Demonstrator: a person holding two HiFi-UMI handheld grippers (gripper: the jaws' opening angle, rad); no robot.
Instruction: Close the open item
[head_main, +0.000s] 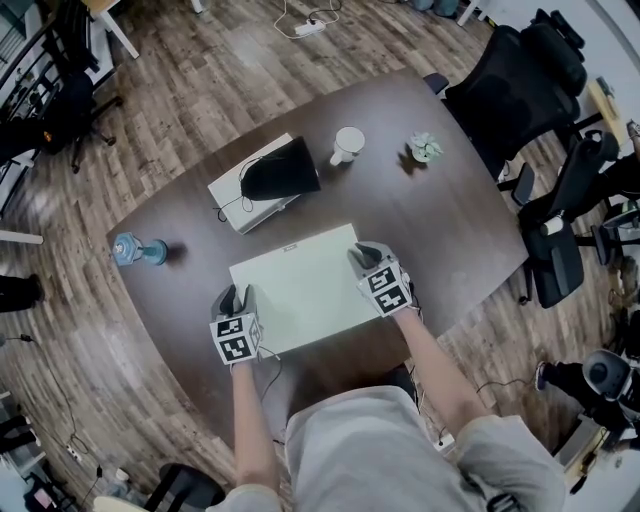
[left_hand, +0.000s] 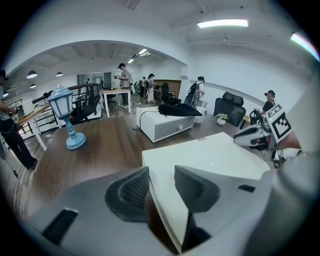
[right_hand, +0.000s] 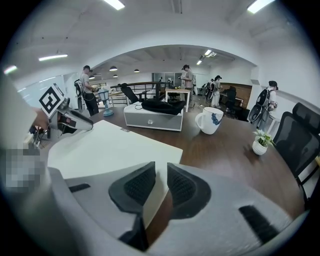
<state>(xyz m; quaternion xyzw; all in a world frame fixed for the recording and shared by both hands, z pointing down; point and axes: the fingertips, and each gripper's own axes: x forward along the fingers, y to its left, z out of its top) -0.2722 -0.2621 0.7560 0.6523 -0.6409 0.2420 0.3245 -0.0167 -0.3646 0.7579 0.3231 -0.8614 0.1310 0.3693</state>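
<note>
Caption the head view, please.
Left gripper and right gripper straddle edges of a flat white case on a dark table.

Table (head_main: 450, 230) bears flat box (head_main: 300, 285), mug (head_main: 347, 145), plant (head_main: 424, 149), lantern (head_main: 135, 250), drawer box (head_main: 226, 190).

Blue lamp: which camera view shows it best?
The left gripper view: the blue lamp stands large and side-on, lantern top to round base. The head view shows it small from above; the right gripper view, tiny and far off.
</note>
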